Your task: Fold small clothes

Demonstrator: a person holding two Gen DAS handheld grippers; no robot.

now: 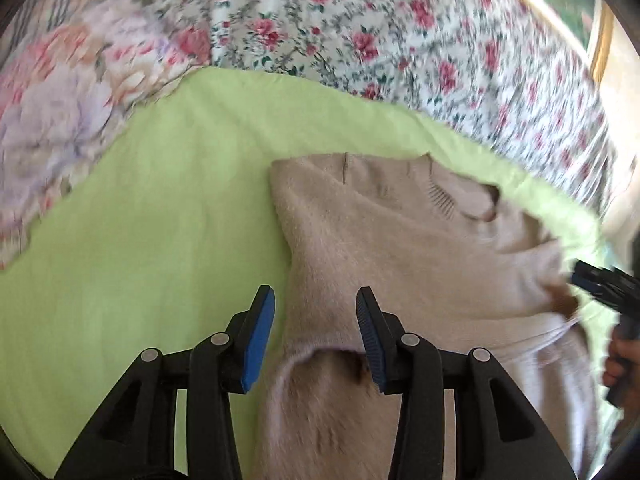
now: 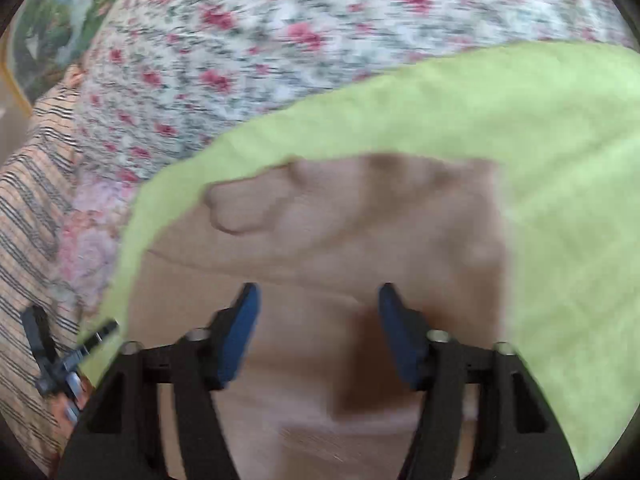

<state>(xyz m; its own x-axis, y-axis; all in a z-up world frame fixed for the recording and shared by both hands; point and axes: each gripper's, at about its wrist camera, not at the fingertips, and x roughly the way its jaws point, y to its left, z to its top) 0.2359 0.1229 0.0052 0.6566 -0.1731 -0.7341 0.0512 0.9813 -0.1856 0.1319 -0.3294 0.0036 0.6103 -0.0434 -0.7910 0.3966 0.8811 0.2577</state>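
Each wrist camera looks steeply down along its own fingers, close above the beige sweater (image 1: 400, 240) on the green sheet (image 1: 160, 220). The left view sits at the sweater's left edge, the right view over its middle. Both share sweater, sheet and floral bedspread (image 1: 360, 20).

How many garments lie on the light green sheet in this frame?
1: a beige fuzzy knit sweater lying on the light green sheet, partly folded, below both grippers. Anything beneath it would be hidden.
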